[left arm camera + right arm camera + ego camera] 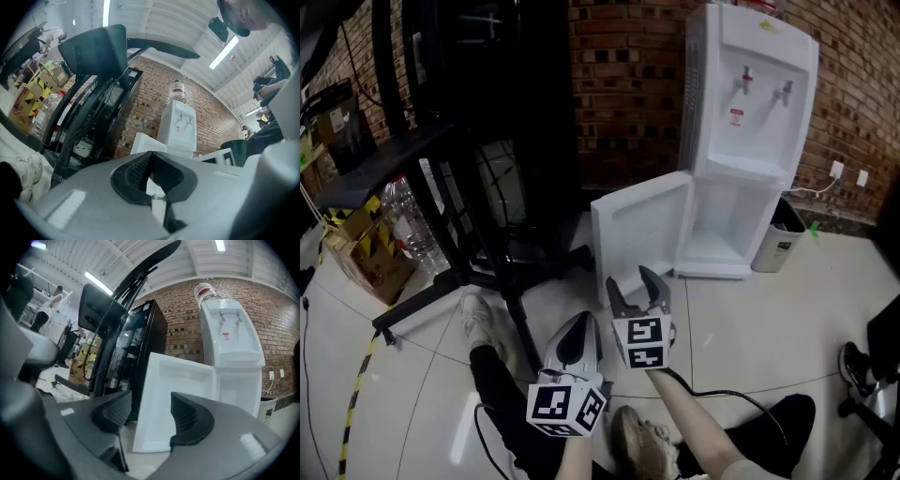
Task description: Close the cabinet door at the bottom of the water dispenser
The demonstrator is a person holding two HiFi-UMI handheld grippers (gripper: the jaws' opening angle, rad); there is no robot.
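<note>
The white water dispenser (750,94) stands against the brick wall, and its bottom cabinet door (642,234) hangs wide open, swung out to the left. My right gripper (637,286) is open and empty, held level a short way in front of the door's lower edge. In the right gripper view the door (173,394) fills the gap between the open jaws of the right gripper (150,411), apart from them. My left gripper (577,330) sits lower and to the left, shut on nothing. The left gripper (150,174) has its pads together, with the dispenser (180,126) far ahead.
A black metal rack (469,141) with slanted legs stands left of the door. A cardboard box (370,248) with plastic bottles sits at far left. A small white bin (780,239) is right of the dispenser. A chair base (862,366), a cable (741,398) and the person's shoes (478,319) are on the floor.
</note>
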